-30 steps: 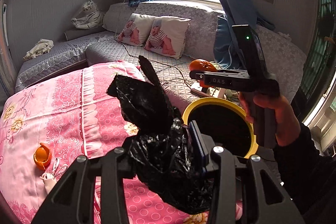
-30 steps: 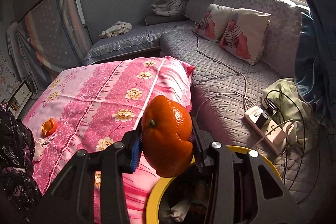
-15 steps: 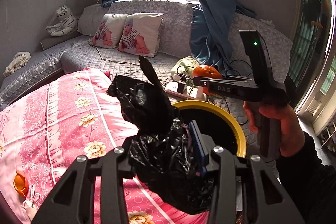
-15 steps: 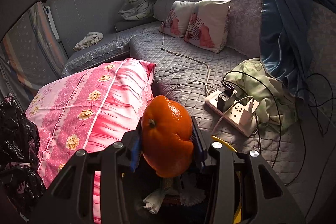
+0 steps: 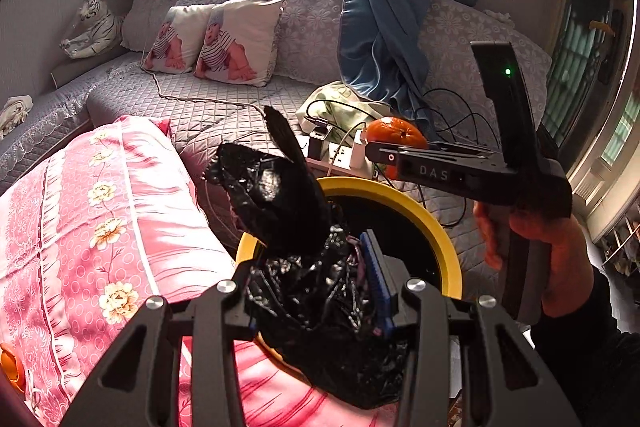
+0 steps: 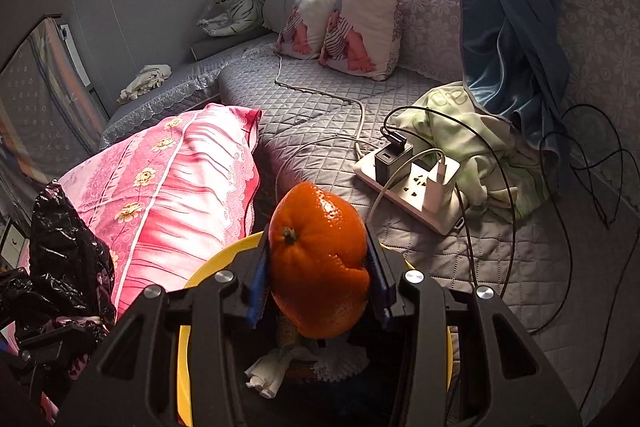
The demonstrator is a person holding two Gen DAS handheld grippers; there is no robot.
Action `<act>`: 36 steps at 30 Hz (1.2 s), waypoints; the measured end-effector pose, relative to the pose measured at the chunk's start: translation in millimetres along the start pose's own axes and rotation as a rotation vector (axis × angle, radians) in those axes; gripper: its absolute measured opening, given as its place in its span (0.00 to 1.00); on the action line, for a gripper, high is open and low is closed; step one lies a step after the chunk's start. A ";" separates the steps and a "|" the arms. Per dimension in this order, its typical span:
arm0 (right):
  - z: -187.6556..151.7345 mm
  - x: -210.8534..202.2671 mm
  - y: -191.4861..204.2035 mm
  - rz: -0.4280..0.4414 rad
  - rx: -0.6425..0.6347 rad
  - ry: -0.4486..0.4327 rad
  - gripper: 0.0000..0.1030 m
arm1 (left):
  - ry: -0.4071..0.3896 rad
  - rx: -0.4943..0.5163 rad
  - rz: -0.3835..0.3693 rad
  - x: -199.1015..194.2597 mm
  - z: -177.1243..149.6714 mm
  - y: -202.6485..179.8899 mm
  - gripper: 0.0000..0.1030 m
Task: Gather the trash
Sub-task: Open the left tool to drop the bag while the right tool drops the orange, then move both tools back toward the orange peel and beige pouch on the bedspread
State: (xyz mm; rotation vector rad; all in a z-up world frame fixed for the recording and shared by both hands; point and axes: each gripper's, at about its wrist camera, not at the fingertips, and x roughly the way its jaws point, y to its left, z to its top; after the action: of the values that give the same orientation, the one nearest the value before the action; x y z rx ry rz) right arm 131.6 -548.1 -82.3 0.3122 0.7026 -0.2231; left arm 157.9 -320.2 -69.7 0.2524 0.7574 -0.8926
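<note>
Quilted grey bed, yellow bin [image 6: 182, 347] below, right gripper [image 6: 318, 277] fingers pinching orange [image 6: 318, 263], left gripper [image 5: 316, 291] fingers clamping black bag [image 5: 288, 211].

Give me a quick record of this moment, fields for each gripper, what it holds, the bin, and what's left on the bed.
left gripper: shut on black plastic bag
right gripper: shut on orange, above the bin
bin: yellow rim, white paper scraps inside
left on bed: orange peel on pink quilt

White letters "DAS" stand on the side of the right tool [image 5: 394, 157]; nothing else reads clearly.
</note>
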 end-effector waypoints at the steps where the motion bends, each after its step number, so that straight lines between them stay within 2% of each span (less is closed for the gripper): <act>1: -0.4 -0.1 -1.6 -0.002 0.003 -0.001 0.40 | 0.003 -0.003 -0.004 1.9 0.3 -0.8 0.38; 2: -0.8 -0.4 -3.0 -0.001 0.005 -0.004 0.43 | 0.005 -0.009 -0.005 4.7 1.3 -1.3 0.38; 3: -1.3 -1.0 -4.6 -0.005 0.010 -0.009 0.45 | 0.005 -0.015 -0.003 6.0 1.5 -0.8 0.42; 5: -0.9 -2.9 -7.8 -0.016 0.014 -0.022 0.58 | 0.000 -0.034 -0.004 6.5 1.8 4.7 0.56; 6: -0.5 -4.4 -9.7 -0.029 0.020 -0.031 0.59 | -0.006 -0.046 -0.001 6.1 1.3 7.1 0.67; 7: 0.4 -5.7 -12.3 -0.040 0.027 -0.037 0.59 | -0.014 -0.060 0.002 4.4 0.4 10.8 0.73; 15: 2.6 -10.0 -19.4 -0.049 0.048 -0.038 0.59 | -0.037 -0.114 0.054 -9.4 -0.7 37.2 0.74; 22: 4.4 -8.2 4.2 -0.005 0.009 -0.024 0.60 | -0.072 -0.172 0.129 -39.6 -12.1 71.2 0.77; 29: 11.4 3.6 61.7 0.081 -0.081 0.001 0.60 | -0.105 -0.238 0.233 -91.0 -41.1 111.8 0.77; 36: 17.5 12.4 143.5 0.193 -0.202 0.019 0.61 | -0.130 -0.314 0.368 -147.8 -79.5 155.6 0.78</act>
State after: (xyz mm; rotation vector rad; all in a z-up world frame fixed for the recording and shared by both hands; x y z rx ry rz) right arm 194.9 -422.1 -48.4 0.1877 0.7028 0.0341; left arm 182.1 -94.5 -41.1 0.0509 0.6907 -0.4297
